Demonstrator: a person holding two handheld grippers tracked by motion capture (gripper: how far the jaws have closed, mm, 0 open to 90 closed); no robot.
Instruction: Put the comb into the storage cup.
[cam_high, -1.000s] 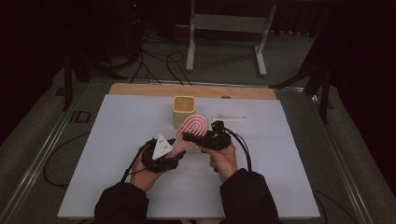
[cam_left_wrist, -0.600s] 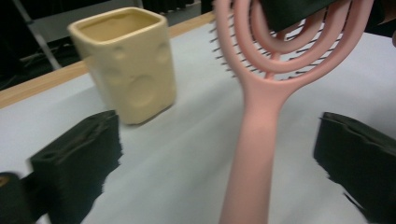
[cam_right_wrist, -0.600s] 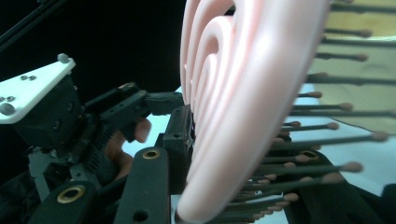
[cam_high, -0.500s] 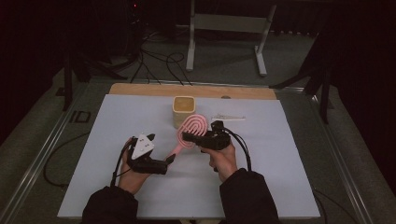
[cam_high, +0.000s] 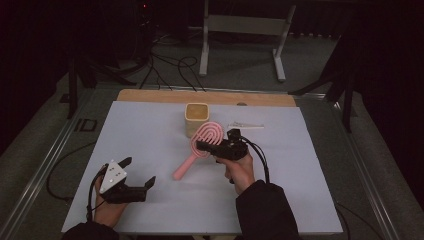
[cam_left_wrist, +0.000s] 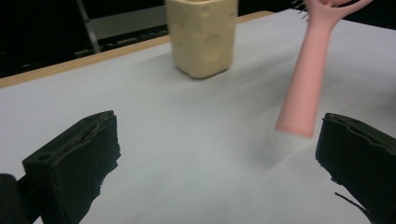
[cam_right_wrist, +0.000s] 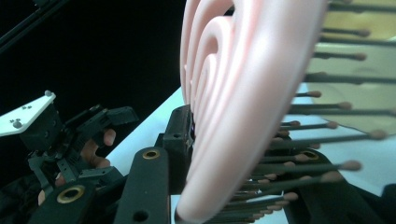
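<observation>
**Pink Brush Held Up by One Gripper, Other Gripper Let Go**

A big white table (cam_high: 150, 140) is seen from the high view, with a wooden strip along its far edge. Dark floor, cables and a metal stand are seen behind it.

Two arms in dark sleeves are seen coming in from the bottom edge. The left gripper (cam_high: 137, 172) is held low near the front left part of the table. Its jaws have just been opening and are now spread wide. Nothing is held between them. In the left gripper view, bare table is seen between the two black jaws, and the brush handle is seen past the right jaw, apart from it.

The right gripper (cam_high: 207, 146) is held near the middle of the table. Its jaws are clamped on the head of the pink hairbrush (cam_high: 197, 150). The brush is held tilted, with its head up by the cup and its handle pointing down toward the front left. In the right gripper view, the pink head and its dark bristles are seen squeezed between the jaws.

A yellow cup (cam_high: 196, 117) is stood upright just behind the brush head.

A small pale thing (cam_high: 245, 126) is seen lying to the right of the cup. What it is cannot be told.
</observation>
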